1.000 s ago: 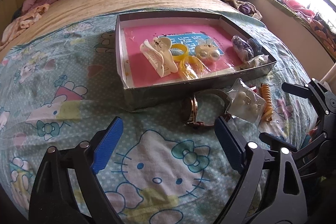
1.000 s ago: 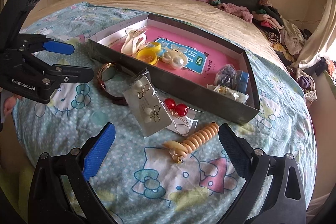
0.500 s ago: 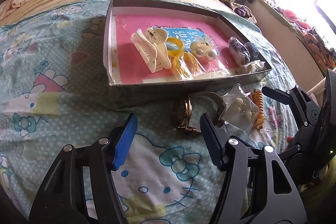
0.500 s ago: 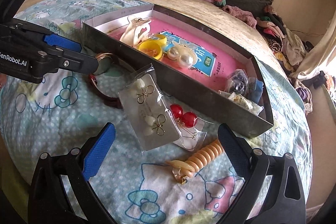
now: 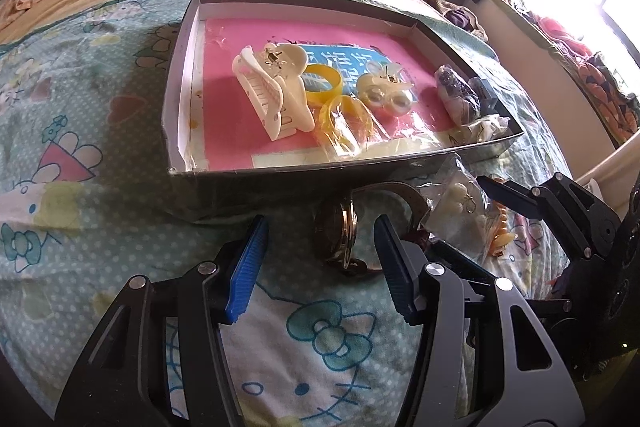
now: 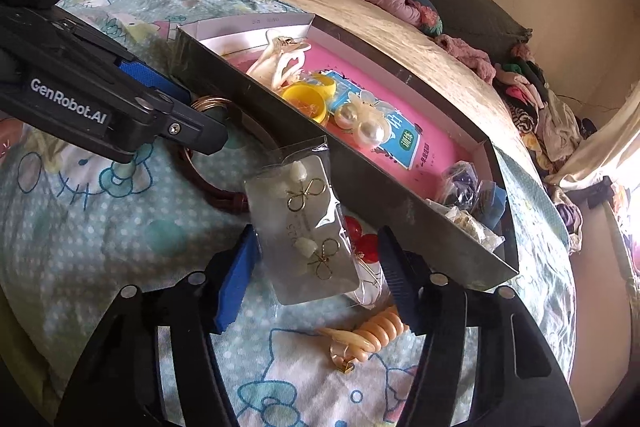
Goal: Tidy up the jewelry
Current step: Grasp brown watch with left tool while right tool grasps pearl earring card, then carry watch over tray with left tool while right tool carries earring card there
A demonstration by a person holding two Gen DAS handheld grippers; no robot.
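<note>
Two pieces are being closed in on beside the tray (image 5: 180, 107): the watch (image 5: 340, 231) and the earring packet (image 6: 308, 227), both lying on the bedspread. Both grippers have just been narrowing. The left gripper (image 5: 320, 263) is bracketing the watch at half width; the right gripper (image 6: 316, 275) is straddling the packet, contact unclear.
</note>
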